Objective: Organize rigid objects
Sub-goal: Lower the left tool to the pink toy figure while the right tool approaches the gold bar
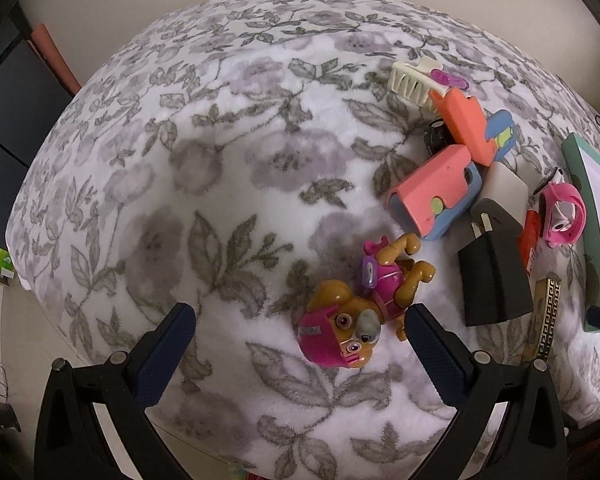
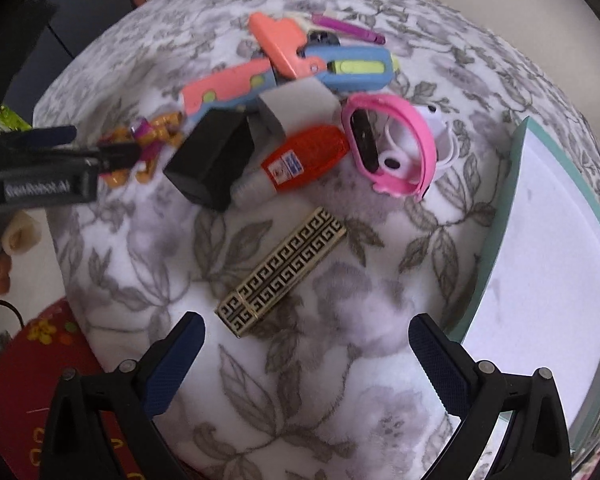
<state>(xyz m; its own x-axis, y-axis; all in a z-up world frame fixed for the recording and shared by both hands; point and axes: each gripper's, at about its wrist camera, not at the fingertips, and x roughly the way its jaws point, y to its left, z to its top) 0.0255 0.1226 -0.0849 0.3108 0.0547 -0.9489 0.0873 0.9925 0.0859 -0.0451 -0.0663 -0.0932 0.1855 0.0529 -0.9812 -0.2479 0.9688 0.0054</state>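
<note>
A floral grey-and-white fleece blanket [image 1: 220, 160] covered the surface. At three o'clock lay a white-lined teal box lid [image 2: 548, 240]. The black plug adapter [image 2: 210, 160] sat beside the gold Greek-key case [image 2: 282, 272]. The brown-and-pink toy pup [image 1: 356, 304] lay between the left claw's [image 1: 300, 320] wide fingers; the right claw [image 2: 306, 334] gaped empty.

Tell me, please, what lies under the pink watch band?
The pink watch band lies partly over a white loop-shaped piece on the flowered blanket. The band covers much of that piece, so what it is stays unclear.
</note>
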